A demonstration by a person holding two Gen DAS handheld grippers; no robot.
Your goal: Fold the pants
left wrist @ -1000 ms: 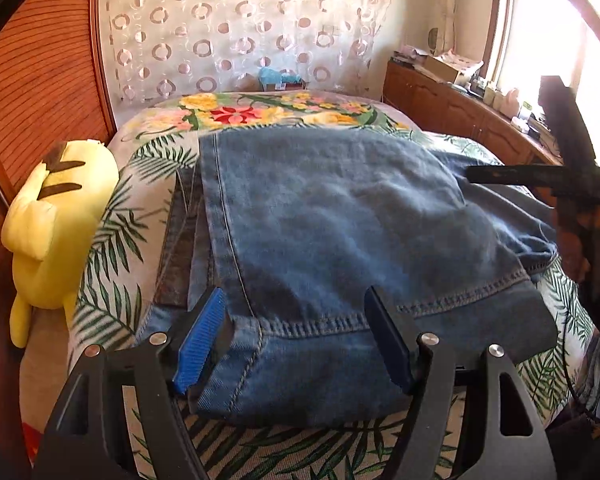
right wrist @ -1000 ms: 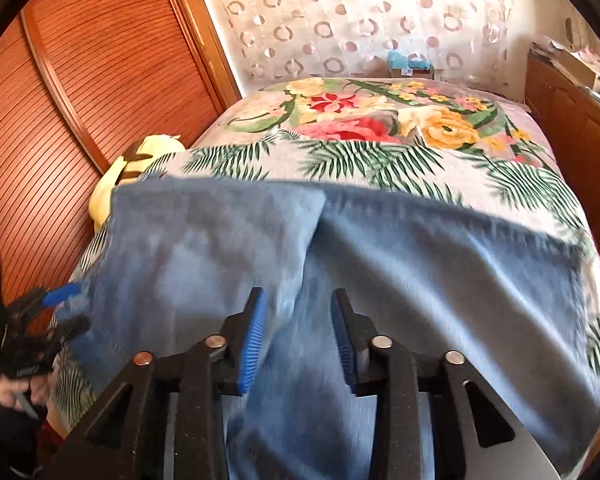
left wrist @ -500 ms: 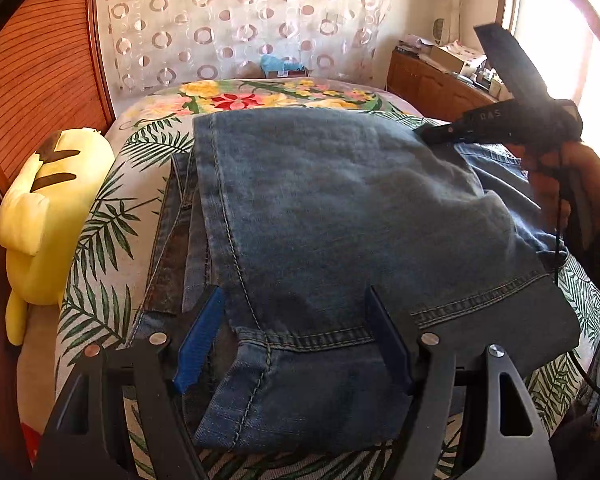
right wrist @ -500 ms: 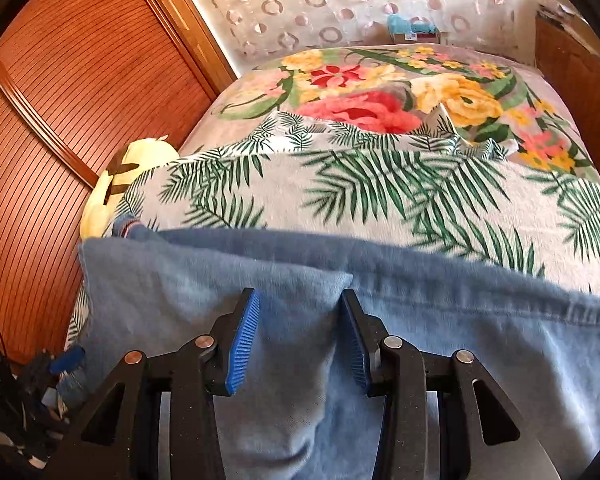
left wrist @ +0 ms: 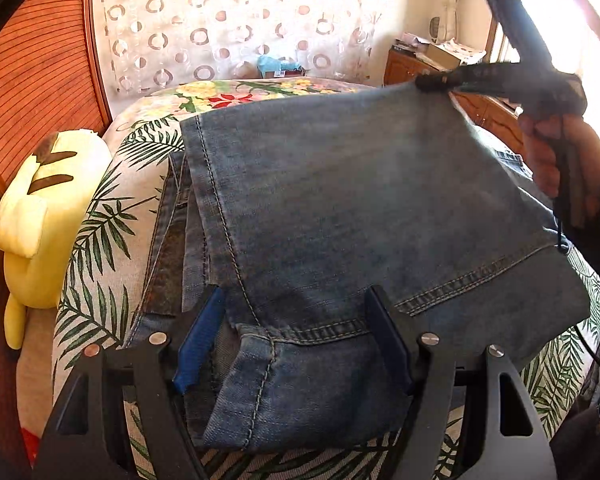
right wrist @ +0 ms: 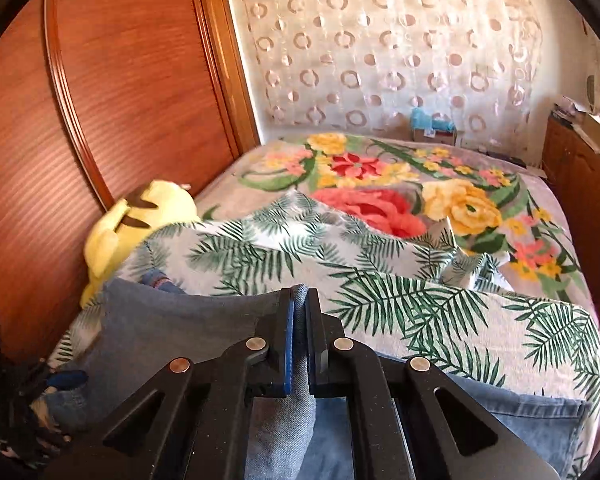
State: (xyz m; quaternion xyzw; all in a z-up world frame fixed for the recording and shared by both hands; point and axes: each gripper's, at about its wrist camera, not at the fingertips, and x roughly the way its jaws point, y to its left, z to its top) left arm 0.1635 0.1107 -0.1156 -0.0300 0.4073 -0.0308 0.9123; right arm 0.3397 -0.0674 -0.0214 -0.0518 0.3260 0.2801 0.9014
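Blue jeans (left wrist: 340, 208) lie folded on the bed, hems toward the left wrist camera. My left gripper (left wrist: 296, 340) is open, its fingers straddling the near hem end without pinching it. My right gripper (right wrist: 299, 300) is shut on a fold of the jeans (right wrist: 204, 320); in the left wrist view it (left wrist: 432, 82) holds the far right corner lifted off the bed.
The bed has a palm-leaf sheet (right wrist: 420, 292) and a floral blanket (right wrist: 380, 184). A yellow plush toy (left wrist: 40, 208) lies at the bed's left edge against a wooden wardrobe (right wrist: 100, 100). A wooden cabinet (left wrist: 420, 68) stands at the right by the window.
My right gripper closed on the far edge of the jeans and lifted it. The left gripper stayed open at the hem.
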